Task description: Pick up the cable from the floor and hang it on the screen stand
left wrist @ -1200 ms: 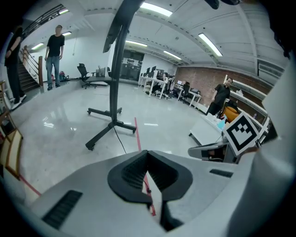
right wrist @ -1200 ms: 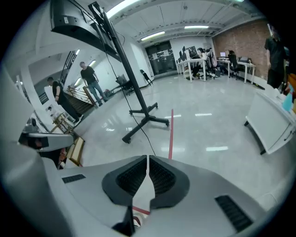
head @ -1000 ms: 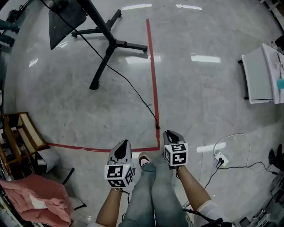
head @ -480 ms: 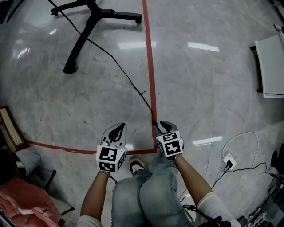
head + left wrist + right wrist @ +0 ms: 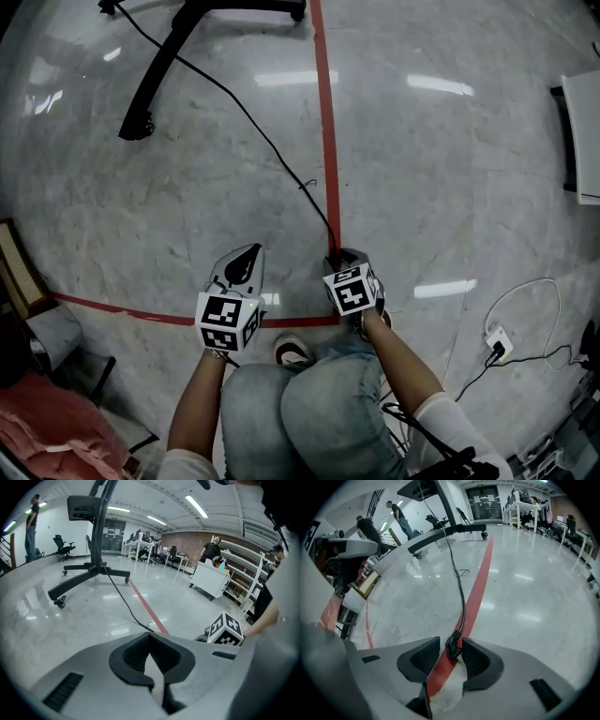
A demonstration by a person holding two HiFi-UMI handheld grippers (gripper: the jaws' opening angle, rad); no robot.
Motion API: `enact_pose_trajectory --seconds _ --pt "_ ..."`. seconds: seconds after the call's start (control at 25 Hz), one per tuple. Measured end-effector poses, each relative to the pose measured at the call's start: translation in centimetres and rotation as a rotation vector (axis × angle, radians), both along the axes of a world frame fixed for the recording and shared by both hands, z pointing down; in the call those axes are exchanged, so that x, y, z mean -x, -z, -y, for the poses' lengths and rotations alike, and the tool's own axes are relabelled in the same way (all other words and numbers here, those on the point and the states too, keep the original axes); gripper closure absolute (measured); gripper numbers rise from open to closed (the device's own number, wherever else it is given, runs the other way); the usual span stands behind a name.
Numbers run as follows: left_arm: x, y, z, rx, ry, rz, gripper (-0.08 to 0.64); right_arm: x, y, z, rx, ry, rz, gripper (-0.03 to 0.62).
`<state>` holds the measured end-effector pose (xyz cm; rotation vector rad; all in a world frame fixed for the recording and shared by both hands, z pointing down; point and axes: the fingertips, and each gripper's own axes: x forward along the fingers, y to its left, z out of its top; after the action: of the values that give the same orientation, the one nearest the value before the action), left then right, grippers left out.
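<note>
The right hand-held gripper (image 5: pixel 451 652) has just been opened. Its jaws are held apart with the plug (image 5: pixel 453 645) of the cable (image 5: pixel 457 581) between them, on the red tape (image 5: pixel 480 581) of the floor (image 5: pixel 543 597); this is seen only in its own view. The left hand-held gripper (image 5: pixel 150 637) is closed and empty. In the head view the cable is traced to the screen stand (image 5: pixel 155 80).

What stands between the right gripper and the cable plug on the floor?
Nothing visible does. The right gripper has just been opening its jaws, and the cable plug lies between them on the red tape line, not yet gripped.
</note>
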<state>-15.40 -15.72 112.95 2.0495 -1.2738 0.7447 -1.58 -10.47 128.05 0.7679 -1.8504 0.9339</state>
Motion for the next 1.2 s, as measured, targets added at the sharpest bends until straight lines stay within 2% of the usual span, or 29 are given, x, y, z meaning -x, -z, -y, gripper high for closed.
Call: enact_pose_trajectory --seconds 0.24,0.4,0.56,0.68,0.8,0.88,0.96,1.08,1.2 --pt "0.0 0.3 0.8 0.008 -0.011 0.001 0.557 -0.6 -1.4 0.4 0.009 0.007 -0.060 0.468" --pt "-0.3 1.1 0.5 0.029 -0.005 -0.002 0.557 -1.3 0.0 0.8 0.020 0.009 -0.038 0.474" --pt "-1.0 2.3 0.2 0.059 -0.022 0.016 0.557 -2.1 3.6 1.8 0.020 0.005 0.011 0.476" --pt "-2.2 2.2 0.2 0.065 -0.081 0.034 0.557 -3.0 5.6 2.1 0.034 -0.001 0.054 0.477" --pt "-3.3 0.1 1.7 0.047 -0.162 0.039 0.547 -4.1 5.5 2.2 0.048 0.030 0.083 0.477" --pt "-3.9 -2.2 3.5 0.033 -0.231 0.057 0.507 -4.7 4.7 2.7 0.047 0.066 0.098 0.477" --pt "-4.1 -4.5 6.3 -0.008 -0.321 0.129 0.424 -4.8 3.9 3.9 0.027 0.097 0.118 0.477" --pt "-3.8 -6.4 11.7 -0.115 -0.462 0.298 0.409 -4.4 2.9 5.7 0.003 0.121 0.146 0.477" --pt "-3.2 -8.3 15.9 -0.157 -0.655 0.487 0.366 -4.0 2.3 7.1 0.011 0.122 0.184 0.477"
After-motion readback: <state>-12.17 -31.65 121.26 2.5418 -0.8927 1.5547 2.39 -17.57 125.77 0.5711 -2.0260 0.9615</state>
